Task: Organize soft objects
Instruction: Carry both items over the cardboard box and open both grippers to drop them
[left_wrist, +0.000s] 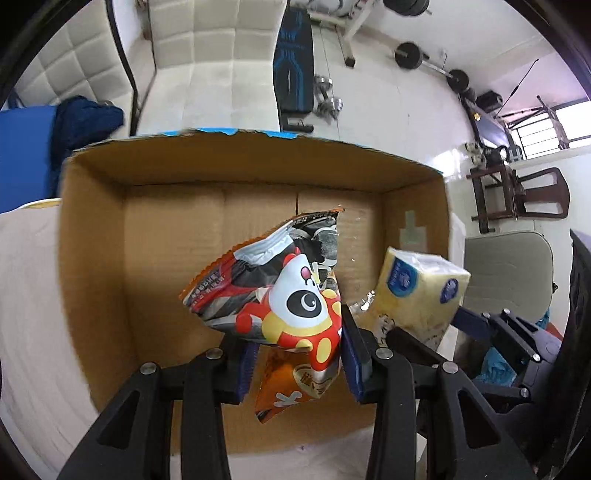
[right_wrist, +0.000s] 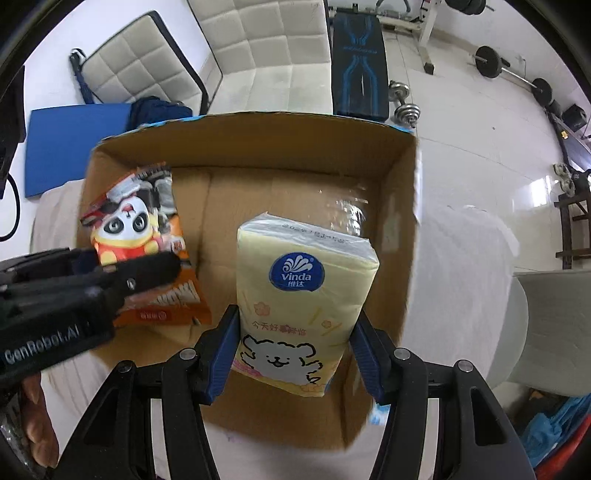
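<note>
My left gripper (left_wrist: 297, 365) is shut on an orange snack bag with a panda print (left_wrist: 284, 295) and holds it above the open cardboard box (left_wrist: 147, 192). My right gripper (right_wrist: 293, 354) is shut on a yellow Vinda tissue pack (right_wrist: 295, 302) and holds it over the same box (right_wrist: 399, 206). In the right wrist view the snack bag (right_wrist: 136, 229) and the left gripper (right_wrist: 147, 273) are at the left. In the left wrist view the tissue pack (left_wrist: 417, 291) is at the right, over the box's right wall. The box floor looks bare under both items.
The box stands on a white cloth-covered surface (left_wrist: 33, 314). A blue mat (right_wrist: 70, 144) and dark blue cloth (left_wrist: 85, 118) lie behind it. White padded seating (right_wrist: 266, 48), a weight bench (right_wrist: 358, 66), dumbbells (right_wrist: 406, 107) and chairs (left_wrist: 517, 192) stand around.
</note>
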